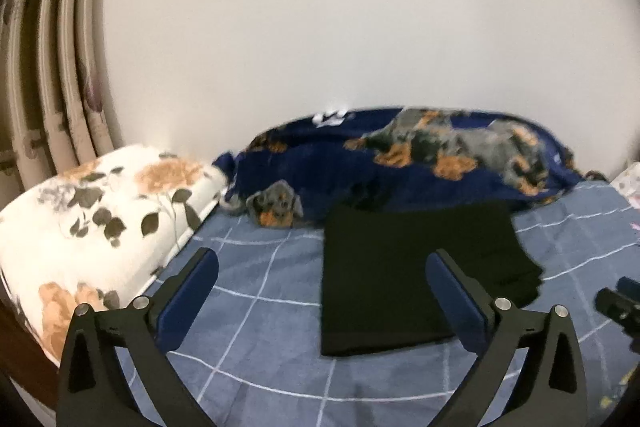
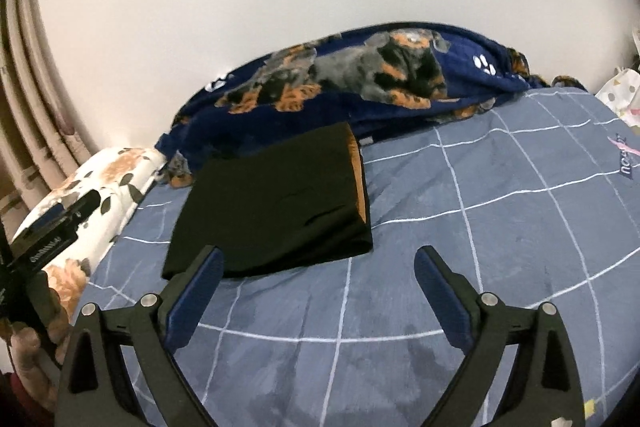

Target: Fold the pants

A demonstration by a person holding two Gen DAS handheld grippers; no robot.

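The black pants (image 1: 404, 271) lie folded into a flat rectangle on the blue checked bedsheet (image 1: 256, 267). In the right wrist view the pants (image 2: 276, 203) show an orange lining strip along their right edge. My left gripper (image 1: 322, 263) is open and empty, held above the sheet at the pants' near left side. My right gripper (image 2: 318, 263) is open and empty, above the sheet just in front of the pants' near edge. The right gripper's tip shows at the left view's right edge (image 1: 618, 301); the left gripper shows at the right view's left edge (image 2: 52, 231).
A navy dog-print blanket (image 1: 420, 155) is bunched along the wall behind the pants. A floral pillow (image 1: 100, 219) lies at the left. Curtains (image 1: 60, 67) hang at the far left. The sheet (image 2: 500, 227) stretches to the right of the pants.
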